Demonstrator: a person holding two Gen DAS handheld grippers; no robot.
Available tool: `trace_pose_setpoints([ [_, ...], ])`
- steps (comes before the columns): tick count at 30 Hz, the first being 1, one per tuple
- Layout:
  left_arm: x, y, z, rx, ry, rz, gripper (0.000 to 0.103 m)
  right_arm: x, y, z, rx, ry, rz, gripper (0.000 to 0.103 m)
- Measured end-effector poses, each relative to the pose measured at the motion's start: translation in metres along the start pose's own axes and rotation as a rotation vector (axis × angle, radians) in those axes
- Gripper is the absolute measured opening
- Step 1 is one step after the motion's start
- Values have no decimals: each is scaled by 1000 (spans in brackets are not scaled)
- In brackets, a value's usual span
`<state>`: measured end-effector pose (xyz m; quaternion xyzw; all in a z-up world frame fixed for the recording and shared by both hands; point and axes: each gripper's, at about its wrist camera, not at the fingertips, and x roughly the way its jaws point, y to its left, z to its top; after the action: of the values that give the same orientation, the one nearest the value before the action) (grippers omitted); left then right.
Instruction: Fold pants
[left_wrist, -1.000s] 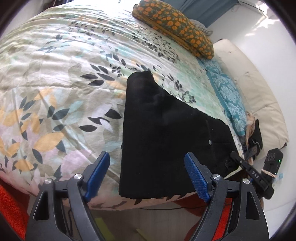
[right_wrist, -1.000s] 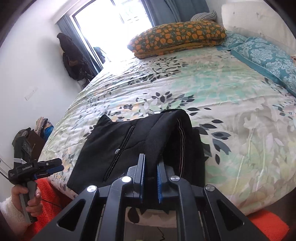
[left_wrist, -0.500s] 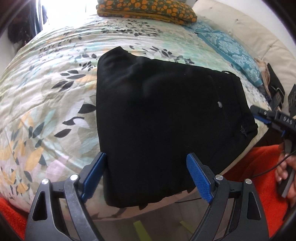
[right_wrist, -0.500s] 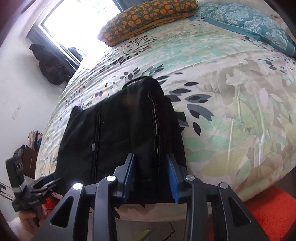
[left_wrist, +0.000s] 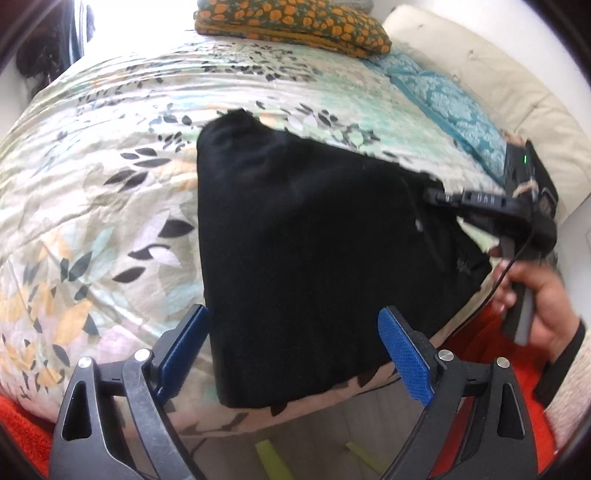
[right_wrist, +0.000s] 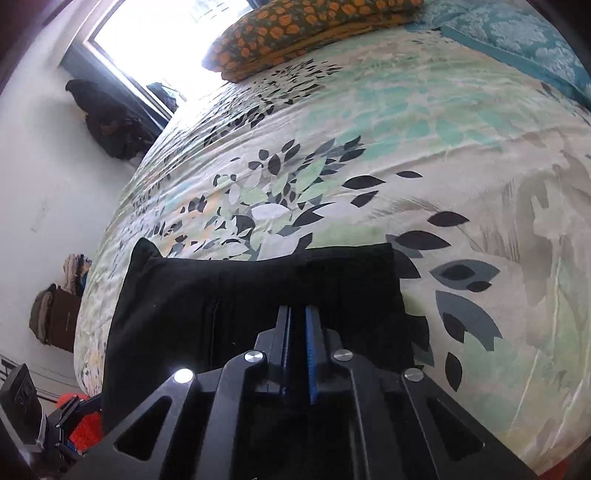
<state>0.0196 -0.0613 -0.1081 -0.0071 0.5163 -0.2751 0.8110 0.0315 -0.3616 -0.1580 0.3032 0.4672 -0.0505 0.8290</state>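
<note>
Lying on the floral bedspread (left_wrist: 92, 177), pants (left_wrist: 314, 240); left claw (left_wrist: 295, 332) apart, right claw (right_wrist: 298, 332) together

The pants (left_wrist: 306, 251) lie on the bed (left_wrist: 110, 177) near its front edge. The left gripper (left_wrist: 295, 343) hangs before them; the right gripper (right_wrist: 298, 354) seems to touch their right end. A pillow (left_wrist: 291, 26) lies far behind.

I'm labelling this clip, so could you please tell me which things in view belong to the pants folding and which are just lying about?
Belongs to the job:
- black pants, folded on the bedspread
- left gripper, fingers apart
- right gripper, fingers close together

Just lying about:
- orange-patterned pillow
- teal pillow
- dark clothes by the window
</note>
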Motion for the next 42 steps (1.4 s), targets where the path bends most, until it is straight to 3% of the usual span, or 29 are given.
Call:
trace_pose_setpoints([
  [3, 6, 11, 41, -43, -40, 5, 95, -4, -11, -6, 22, -18, 36, 0],
  [5, 27, 9, 72, -16, -34, 34, 95, -4, -10, -6, 10, -23, 31, 0],
  [9, 91, 2, 113, 60, 58, 104, 95, -4, -15, -8, 36, -34, 60, 0],
  [11, 115, 6, 121, 68, 63, 166, 98, -4, -15, -8, 34, -37, 66, 0],
  [12, 122, 13, 123, 49, 50, 172, 103, -3, -14, -8, 31, -35, 66, 0],
  [14, 125, 28, 132, -30, 6, 198, 103, -2, -14, -7, 25, -29, 66, 0],
  [16, 135, 54, 140, -157, 34, 253, 102, 0, -16, -7, 29, -27, 69, 0],
  [18, 140, 78, 139, -271, 33, 226, 103, 0, -18, -7, 41, -25, 82, 0],
  [26, 123, 75, 143, -259, -1, 285, 102, 1, -21, -6, 61, -17, 98, 0],
  [30, 85, 68, 138, -258, -58, 258, 101, -1, -25, -8, 89, -21, 122, 0],
  [34, 41, 44, 122, -200, -113, 170, 101, -9, -17, -9, 50, -39, 103, 0],
  [36, 28, 26, 107, -140, -108, 129, 101, -21, -3, -11, -14, -65, 63, 14],
  [38, 18, 7, 89, -68, -99, 118, 101, -34, 14, -14, -68, -79, 40, 40],
  [39, 15, -3, 78, -36, -96, 116, 101, -41, 21, -17, -81, -83, 18, 64],
  [40, 14, -11, 68, -10, -90, 114, 101, -47, 29, -21, -92, -86, -9, 75],
  [42, 10, -24, 47, 34, -82, 111, 101, -61, 47, -34, -133, -81, -52, 75],
])
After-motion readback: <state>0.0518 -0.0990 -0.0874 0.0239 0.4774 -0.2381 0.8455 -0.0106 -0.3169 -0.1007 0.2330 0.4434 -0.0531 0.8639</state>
